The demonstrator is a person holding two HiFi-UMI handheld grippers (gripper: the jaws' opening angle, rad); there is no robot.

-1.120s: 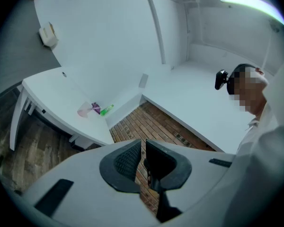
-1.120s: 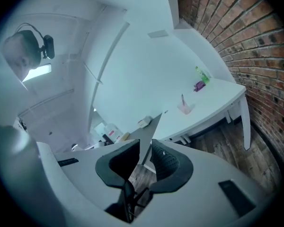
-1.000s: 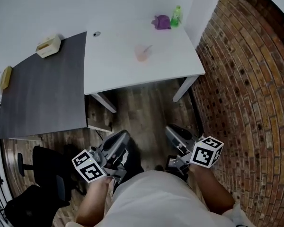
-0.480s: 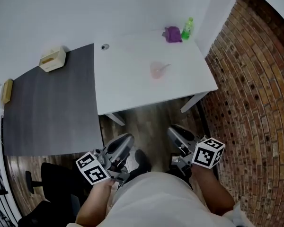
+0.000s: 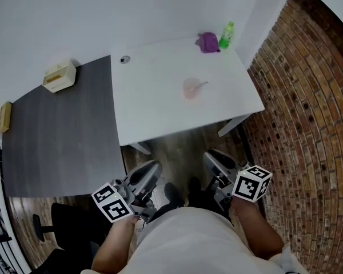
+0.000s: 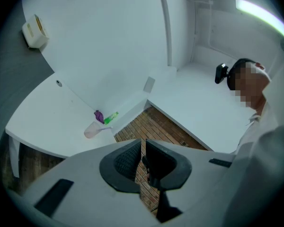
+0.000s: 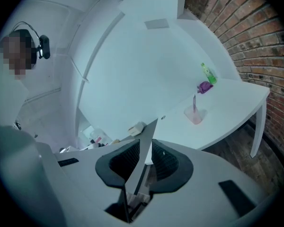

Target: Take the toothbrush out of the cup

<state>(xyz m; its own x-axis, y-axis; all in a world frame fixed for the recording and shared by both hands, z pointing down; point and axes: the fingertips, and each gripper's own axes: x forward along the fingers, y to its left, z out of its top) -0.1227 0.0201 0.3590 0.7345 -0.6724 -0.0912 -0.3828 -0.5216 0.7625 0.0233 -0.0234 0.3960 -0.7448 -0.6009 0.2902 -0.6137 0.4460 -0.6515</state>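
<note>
A translucent pink cup stands on the white table, with a toothbrush leaning out of it to the right. The left gripper view shows the cup far off, and in the right gripper view the toothbrush stands up in the cup. My left gripper and right gripper are held low by the person's body, over the floor and well short of the table. Both are shut with nothing between the pads.
A purple object and a green bottle stand at the table's far right corner. A dark grey table adjoins on the left and carries a beige box. A brick wall runs along the right.
The head view has shifted, so the white table now sits lower and more central in the frame. Both grippers stay shut and low by the body.
</note>
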